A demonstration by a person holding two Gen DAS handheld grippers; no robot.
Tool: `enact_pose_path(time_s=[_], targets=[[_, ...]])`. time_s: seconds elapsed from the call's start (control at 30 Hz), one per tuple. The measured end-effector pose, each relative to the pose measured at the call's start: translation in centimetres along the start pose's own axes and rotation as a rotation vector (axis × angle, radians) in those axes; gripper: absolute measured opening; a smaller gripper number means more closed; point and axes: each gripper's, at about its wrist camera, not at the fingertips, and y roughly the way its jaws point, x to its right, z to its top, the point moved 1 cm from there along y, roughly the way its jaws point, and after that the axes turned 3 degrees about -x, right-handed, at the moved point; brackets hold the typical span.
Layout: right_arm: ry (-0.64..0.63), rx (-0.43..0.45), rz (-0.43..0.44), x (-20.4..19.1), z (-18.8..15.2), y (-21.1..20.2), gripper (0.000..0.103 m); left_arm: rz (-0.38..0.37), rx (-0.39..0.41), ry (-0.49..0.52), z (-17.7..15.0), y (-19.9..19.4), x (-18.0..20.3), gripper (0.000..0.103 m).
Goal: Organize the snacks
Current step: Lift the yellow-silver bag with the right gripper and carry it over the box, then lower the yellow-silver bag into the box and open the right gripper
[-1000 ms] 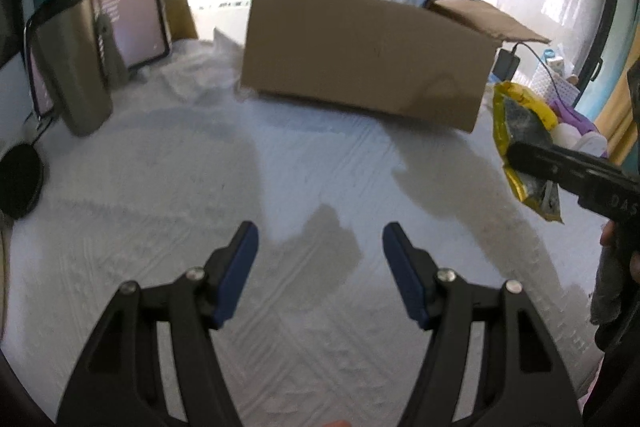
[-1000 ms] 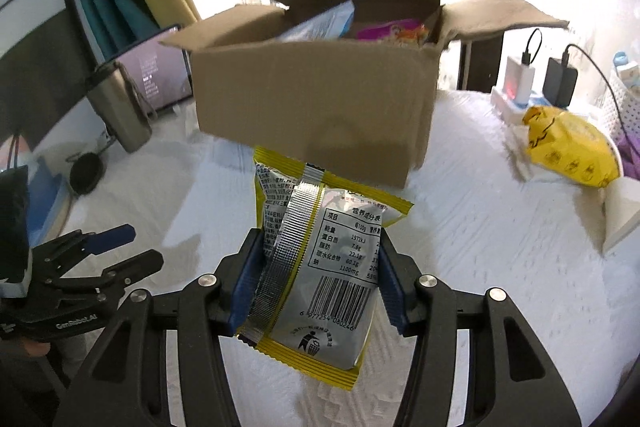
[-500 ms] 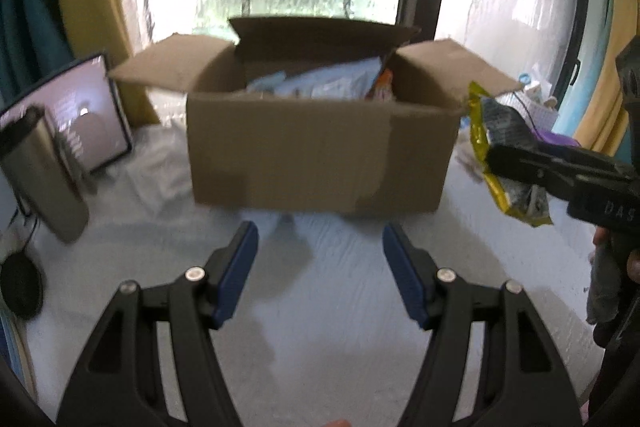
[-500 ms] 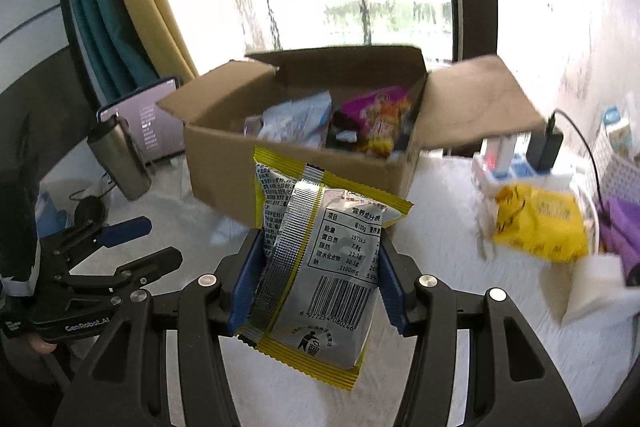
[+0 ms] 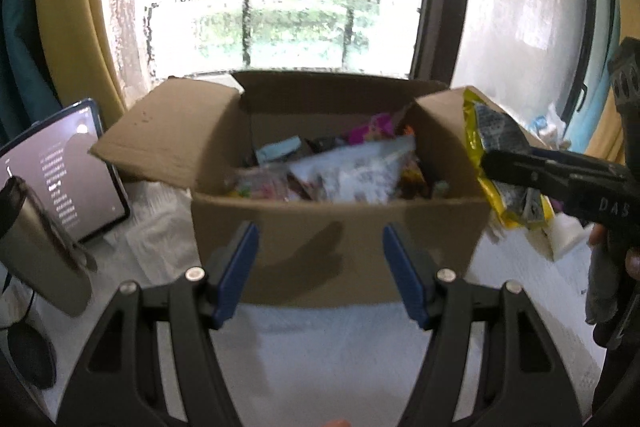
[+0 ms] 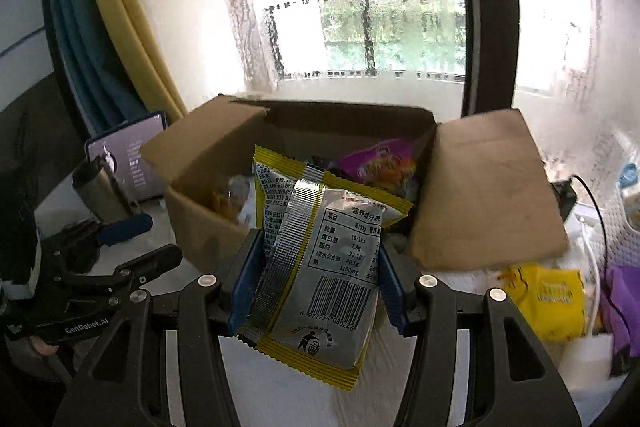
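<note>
Before the open box (image 6: 208,227), right hand-held gripper (image 6: 316,283) pinches snack packet (image 6: 320,267); left (image 5: 316,263) spread.

Bright rain-streaked window (image 6: 384,27) with dark frame (image 6: 486,11), yellow and teal curtains (image 6: 100,27), white-covered table (image 5: 320,359).

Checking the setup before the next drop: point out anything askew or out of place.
Nothing looks damaged or spilled. The snacks in the cardboard box lie in a jumble, and one yellow packet sits outside it on the white cloth.

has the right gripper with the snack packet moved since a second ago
Yes. The right gripper, shut on the yellow snack packet, has risen toward the cardboard box, whose inside now shows.
</note>
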Motion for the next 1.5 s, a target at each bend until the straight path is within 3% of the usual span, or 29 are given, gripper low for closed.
enact_pose_path(time_s=[0.2, 0.6, 0.93, 1.03, 1.13, 1.5], targets=[[0.017, -0.058, 0.021, -0.3, 3.5, 3.7, 0.057, 0.013, 0.039, -0.028, 2.4, 1.2, -2.7, 0.066], [0.003, -0.193, 0.081, -5.2, 9.0, 13.4, 0.057, 0.086, 0.064, -0.05, 4.7, 2.1, -9.5, 0.066], [-0.003, -0.211, -0.004, -7.7, 12.9, 18.8, 0.057, 0.111, 0.091, -0.076, 6.7, 2.2, -12.9, 0.066], [-0.053, -0.188, -0.099, -8.2, 14.0, 19.6, 0.067, 0.114, 0.091, -0.086, 7.1, 2.6, -13.7, 0.066], [-0.062, -0.149, -0.128, -8.2, 14.5, 19.3, 0.075, 0.112, 0.092, -0.097, 7.3, 2.9, -14.2, 0.066], [-0.081, -0.158, -0.132, -7.9, 12.8, 18.6, 0.077, 0.097, 0.083, -0.095, 7.2, 3.5, -13.3, 0.066]])
